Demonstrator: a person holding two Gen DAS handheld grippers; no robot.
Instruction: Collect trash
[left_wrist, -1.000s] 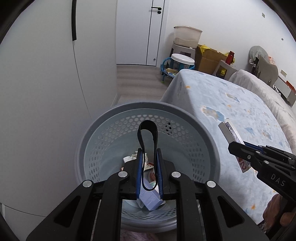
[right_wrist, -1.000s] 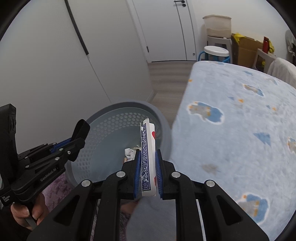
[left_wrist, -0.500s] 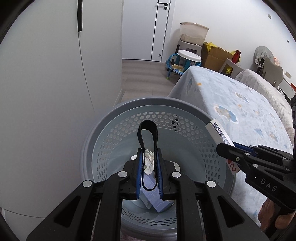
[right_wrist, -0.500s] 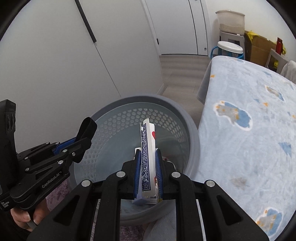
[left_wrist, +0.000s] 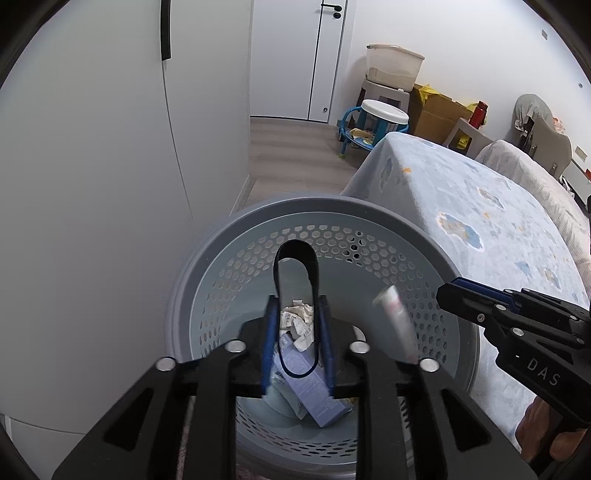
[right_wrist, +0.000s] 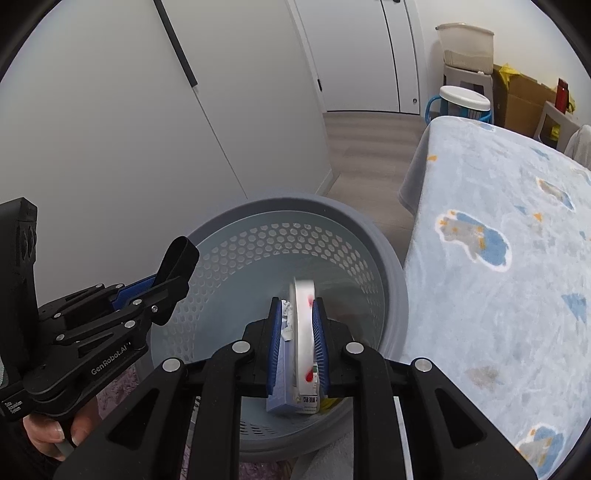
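Grey basket (left_wrist: 369, 210) already holds crumpled paper (left_wrist: 301, 314) and a box (left_wrist: 314, 391). Right gripper (right_wrist: 296, 332) parted; blurred card pack (left_wrist: 397, 325) apparently dropping in. Left gripper (left_wrist: 297, 343) pinches black strap (left_wrist: 295, 254). Remaining trash not visible.

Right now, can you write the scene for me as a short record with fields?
left gripper: shut on a black loop, above the basket
right gripper: fingers open, above the basket
card box: blurred, in mid-air over the basket, clear of the right fingers
basket: grey, perforated wall, beside the bed
in basket: crumpled paper, blue box
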